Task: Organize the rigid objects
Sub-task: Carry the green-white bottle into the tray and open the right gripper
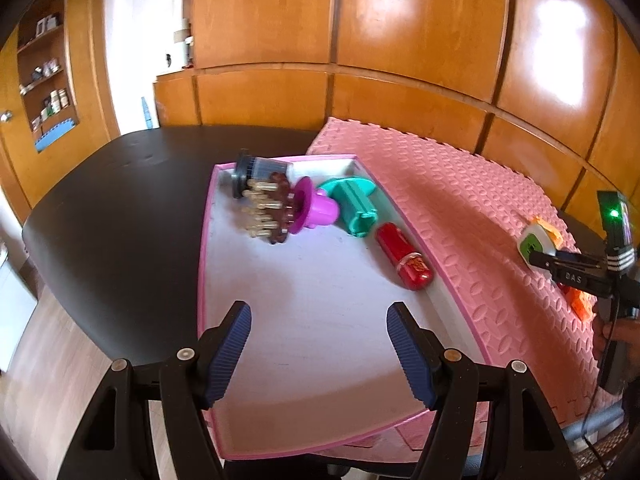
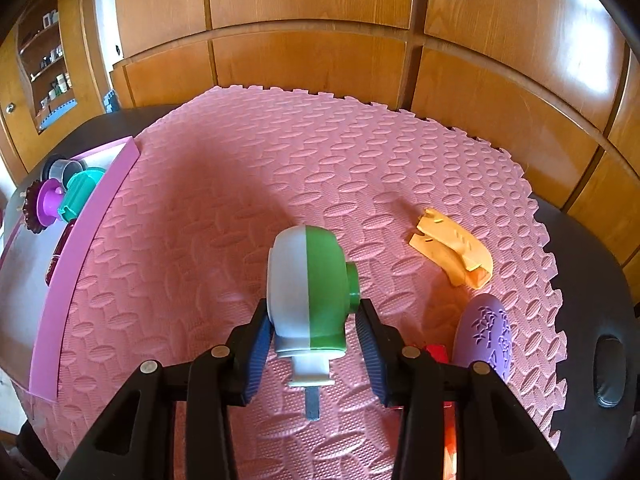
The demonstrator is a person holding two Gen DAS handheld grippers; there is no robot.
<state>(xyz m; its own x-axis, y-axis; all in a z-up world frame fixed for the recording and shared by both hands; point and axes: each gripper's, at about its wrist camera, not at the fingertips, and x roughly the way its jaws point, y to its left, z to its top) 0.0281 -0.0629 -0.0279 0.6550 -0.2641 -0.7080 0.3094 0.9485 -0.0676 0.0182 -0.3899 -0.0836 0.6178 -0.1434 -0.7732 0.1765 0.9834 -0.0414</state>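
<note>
Two ribbed blue pads of the right gripper [image 2: 312,344] pinching a smooth, rounded green-and-white plastic gadget [image 2: 308,300]; left gripper [image 1: 320,344] spread.

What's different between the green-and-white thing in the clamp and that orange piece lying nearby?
The green-and-white gadget is rounded and bulky, split into a white half and a green half; the orange piece is flatter, curved and one colour. The gadget sits between the fingers of the right hand-held gripper, while the orange piece lies free on the pink foam mat, untouched. Both look like hard plastic, and both are outside the pink tray.
</note>
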